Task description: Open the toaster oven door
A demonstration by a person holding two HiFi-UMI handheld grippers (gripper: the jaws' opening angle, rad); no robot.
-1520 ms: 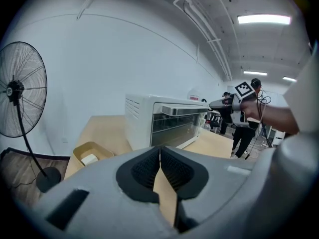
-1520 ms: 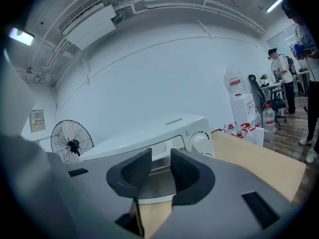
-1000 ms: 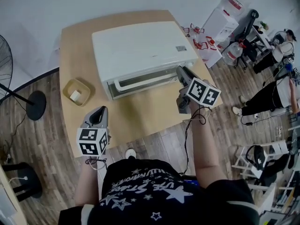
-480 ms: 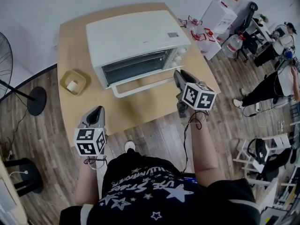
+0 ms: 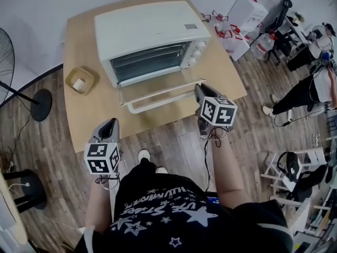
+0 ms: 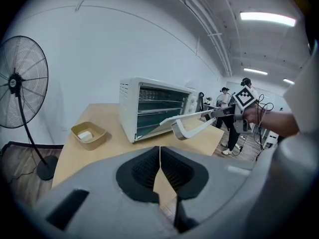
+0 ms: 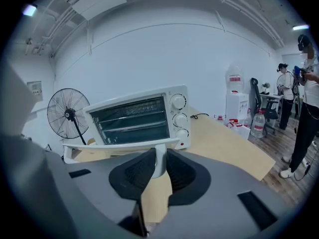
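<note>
A white toaster oven [image 5: 150, 36] stands on the wooden table [image 5: 221, 73]; its glass door [image 5: 158, 91] hangs down and out, nearly level, and the racks inside show. My right gripper [image 5: 199, 88] is at the right end of the white door handle [image 5: 163, 103]. In the right gripper view the handle's post [image 7: 159, 156] sits between the pads of that gripper [image 7: 158, 167], whose jaws are closing on it. My left gripper [image 5: 109, 124] hangs by the table's front edge, shut and empty, apart from the oven [image 6: 154, 108].
A tan tray [image 5: 80, 81] with a small white block lies left of the oven. A standing fan [image 6: 20, 81] is on the floor at the left. Water bottles [image 5: 263, 44] and a person [image 5: 308, 96] are at the right, beyond the table.
The oven door has swung from almost closed down to nearly level. My right gripper has moved toward me with the handle. The left gripper has stayed put.
</note>
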